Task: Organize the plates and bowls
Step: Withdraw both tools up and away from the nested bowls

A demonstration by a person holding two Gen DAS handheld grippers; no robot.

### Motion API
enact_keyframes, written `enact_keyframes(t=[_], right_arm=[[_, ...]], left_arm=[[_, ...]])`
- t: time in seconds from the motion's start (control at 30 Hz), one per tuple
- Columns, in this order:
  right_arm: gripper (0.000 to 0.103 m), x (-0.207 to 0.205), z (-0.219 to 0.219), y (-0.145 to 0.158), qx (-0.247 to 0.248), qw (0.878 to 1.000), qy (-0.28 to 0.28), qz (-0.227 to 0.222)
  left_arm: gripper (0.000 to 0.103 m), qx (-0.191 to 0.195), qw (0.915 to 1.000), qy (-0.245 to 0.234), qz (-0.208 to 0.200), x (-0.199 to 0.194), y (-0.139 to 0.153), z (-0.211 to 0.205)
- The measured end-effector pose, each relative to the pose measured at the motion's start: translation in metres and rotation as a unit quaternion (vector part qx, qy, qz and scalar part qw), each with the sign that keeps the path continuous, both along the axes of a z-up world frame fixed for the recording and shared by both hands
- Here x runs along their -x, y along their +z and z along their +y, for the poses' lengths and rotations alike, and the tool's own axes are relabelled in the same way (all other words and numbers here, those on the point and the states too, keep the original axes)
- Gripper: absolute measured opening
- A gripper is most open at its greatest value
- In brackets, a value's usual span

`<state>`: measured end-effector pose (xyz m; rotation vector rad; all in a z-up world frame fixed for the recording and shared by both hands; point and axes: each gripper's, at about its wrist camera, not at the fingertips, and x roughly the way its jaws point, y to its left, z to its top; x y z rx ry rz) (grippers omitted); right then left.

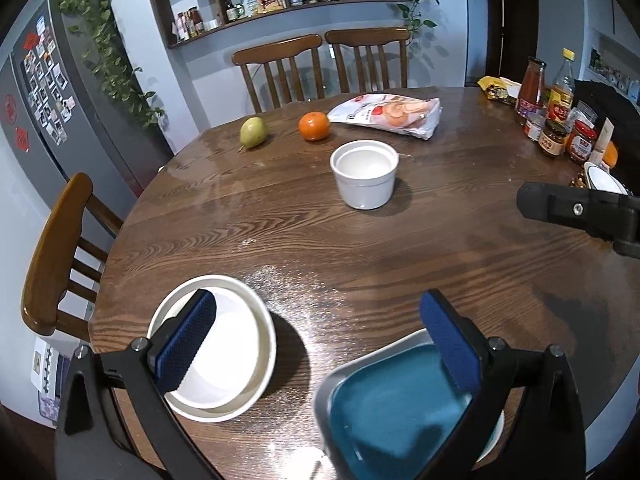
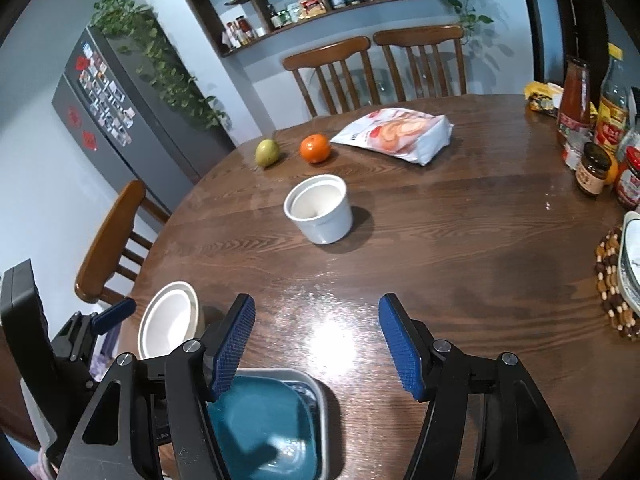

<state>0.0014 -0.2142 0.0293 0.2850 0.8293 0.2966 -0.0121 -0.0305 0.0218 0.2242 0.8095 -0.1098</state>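
Note:
A tall white bowl (image 1: 365, 174) stands mid-table; it also shows in the right wrist view (image 2: 320, 214). A shallow white bowl (image 1: 232, 364) sits at the near left edge, also in the right wrist view (image 2: 170, 320). A blue square plate (image 1: 392, 412) with a white rim lies at the near edge, seen too in the right wrist view (image 2: 264, 424). My left gripper (image 1: 320, 340) is open and empty, one finger over the shallow bowl, the other over the blue plate. My right gripper (image 2: 318, 344) is open and empty above bare table, right of the blue plate.
A pear (image 1: 253, 132), an orange (image 1: 314, 125) and a snack bag (image 1: 390, 114) lie at the far side. Bottles and jars (image 1: 554, 116) crowd the right edge. A white dish on a beaded trivet (image 2: 618, 272) sits at the right. Wooden chairs (image 1: 320, 68) surround the table.

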Motion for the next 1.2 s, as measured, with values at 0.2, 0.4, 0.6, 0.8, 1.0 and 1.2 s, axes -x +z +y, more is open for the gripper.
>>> enact_keyframes(t=[0.2,0.4,0.6,0.8,1.0,1.2], right_arm=[[0.065,0.004,-0.019,0.001,-0.002,1.000,-0.011,-0.002],[0.065,0.008,-0.035,0.003,-0.003,1.000,-0.022,-0.006],[0.065,0.010,-0.049,0.004,-0.005,1.000,-0.027,-0.009],[0.065,0.008,-0.056,0.006,-0.004,1.000,-0.027,-0.010],[0.065,0.008,-0.064,0.009,0.000,1.000,-0.026,-0.015],[0.065,0.010,-0.066,0.013,0.002,1.000,-0.025,-0.018]], left_arm=[[0.102,-0.003,0.9999,-0.013,-0.002,0.001,0.002,-0.016],[0.102,-0.007,0.9997,-0.023,-0.006,0.003,0.003,-0.031],[0.102,-0.009,0.9996,-0.027,-0.007,0.003,0.004,-0.042],[0.102,-0.009,0.9994,-0.031,-0.008,0.001,0.005,-0.051],[0.102,-0.010,0.9992,-0.037,-0.012,0.001,0.009,-0.060],[0.102,-0.012,0.9991,-0.039,-0.015,0.001,0.013,-0.064]])
